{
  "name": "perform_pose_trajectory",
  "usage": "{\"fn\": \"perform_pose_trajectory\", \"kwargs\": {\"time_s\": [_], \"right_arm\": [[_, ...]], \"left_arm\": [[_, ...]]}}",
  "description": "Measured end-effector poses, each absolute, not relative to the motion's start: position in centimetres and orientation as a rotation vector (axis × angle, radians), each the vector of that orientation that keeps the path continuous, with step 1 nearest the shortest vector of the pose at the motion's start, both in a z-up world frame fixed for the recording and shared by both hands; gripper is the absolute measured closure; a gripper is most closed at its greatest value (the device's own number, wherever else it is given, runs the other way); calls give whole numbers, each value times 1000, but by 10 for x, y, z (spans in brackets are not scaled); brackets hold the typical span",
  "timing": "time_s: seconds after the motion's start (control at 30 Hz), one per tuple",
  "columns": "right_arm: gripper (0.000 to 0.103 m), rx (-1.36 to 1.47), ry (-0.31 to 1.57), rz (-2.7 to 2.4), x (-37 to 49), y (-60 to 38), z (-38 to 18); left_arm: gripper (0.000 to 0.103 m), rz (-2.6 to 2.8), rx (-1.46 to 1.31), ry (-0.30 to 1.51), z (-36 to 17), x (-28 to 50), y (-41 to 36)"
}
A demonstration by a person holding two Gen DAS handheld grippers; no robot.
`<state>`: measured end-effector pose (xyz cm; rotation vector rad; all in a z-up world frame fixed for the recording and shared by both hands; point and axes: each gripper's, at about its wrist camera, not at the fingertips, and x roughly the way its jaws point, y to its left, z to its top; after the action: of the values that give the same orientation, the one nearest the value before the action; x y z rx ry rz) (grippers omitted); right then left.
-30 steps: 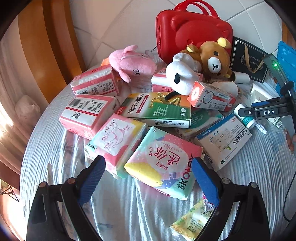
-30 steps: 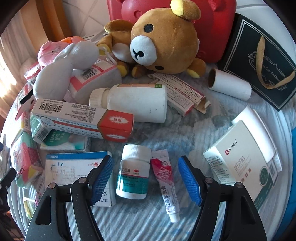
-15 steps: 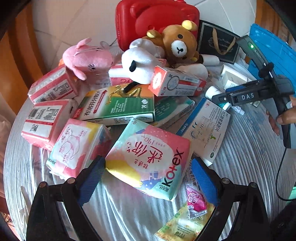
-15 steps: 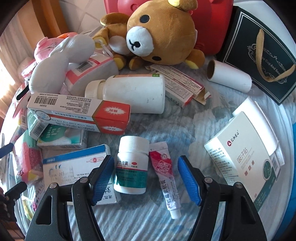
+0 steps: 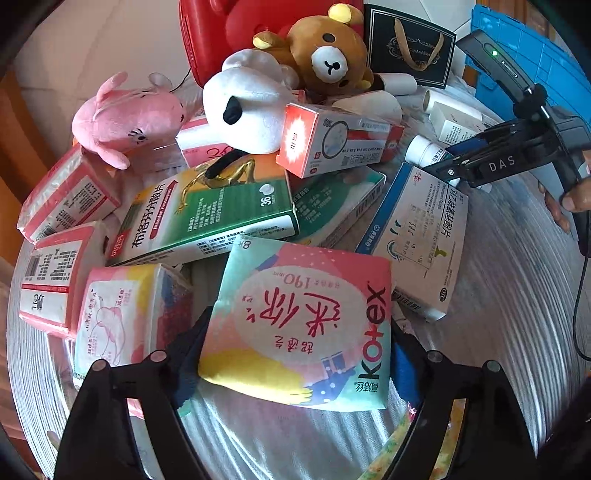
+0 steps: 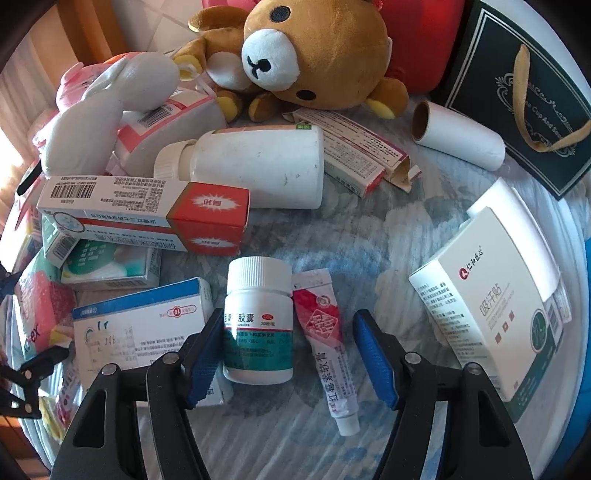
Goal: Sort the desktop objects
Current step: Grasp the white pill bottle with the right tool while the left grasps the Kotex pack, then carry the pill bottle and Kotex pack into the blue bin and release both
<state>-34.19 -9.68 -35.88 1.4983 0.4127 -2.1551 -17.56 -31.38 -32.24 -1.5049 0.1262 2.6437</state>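
Note:
My left gripper (image 5: 295,363) is open, its blue pads on either side of a pastel Kotex pad pack (image 5: 303,325) lying flat on the table. My right gripper (image 6: 291,358) is open around a small white pill bottle (image 6: 258,321) with a teal label and a red-and-white ointment tube (image 6: 327,343), both lying between its fingers. The left pad is close to or touching the bottle. The right gripper also shows in the left wrist view (image 5: 443,168), low over the same bottle (image 5: 424,151).
Medicine boxes (image 5: 210,218), tissue packs (image 5: 66,199), plush toys (image 5: 255,107), a red case (image 5: 236,26), a dark gift bag (image 6: 517,92), a big white bottle (image 6: 255,170), a paper roll (image 6: 458,136) and a white box (image 6: 495,302) crowd the round table (image 5: 517,295).
My left gripper moved forward until the Kotex pack sits between its fingers. My right gripper closed in around the pill bottle and tube. Both stayed open.

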Motion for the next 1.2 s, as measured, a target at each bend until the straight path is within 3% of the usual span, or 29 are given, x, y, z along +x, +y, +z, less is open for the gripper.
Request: {"fn": "perform_pose_trajectory", "kwargs": {"time_s": [0.1,0.17,0.5,0.8,1.2], "right_arm": [[50,1486,440,-2156,-341,-96,-359],[70,1476,380,-2140,-340,-92,-355],[70,1299,356,-2250,-305,-68,-305],[70,956,277,-2485,-262,-83,-189],[70,699,178,-2921,-172,29,-70]], "left_arm": [[24,2664,-1509,93,-321,-175,-315],[25,2697,-1486,64,-318,-172,-316],[26,2838,-1288,55,-268,-160,-307],[26,2901,-949,198,-173,-165,-259],[26,2765,-500,240,-58,-181,-142]]}}
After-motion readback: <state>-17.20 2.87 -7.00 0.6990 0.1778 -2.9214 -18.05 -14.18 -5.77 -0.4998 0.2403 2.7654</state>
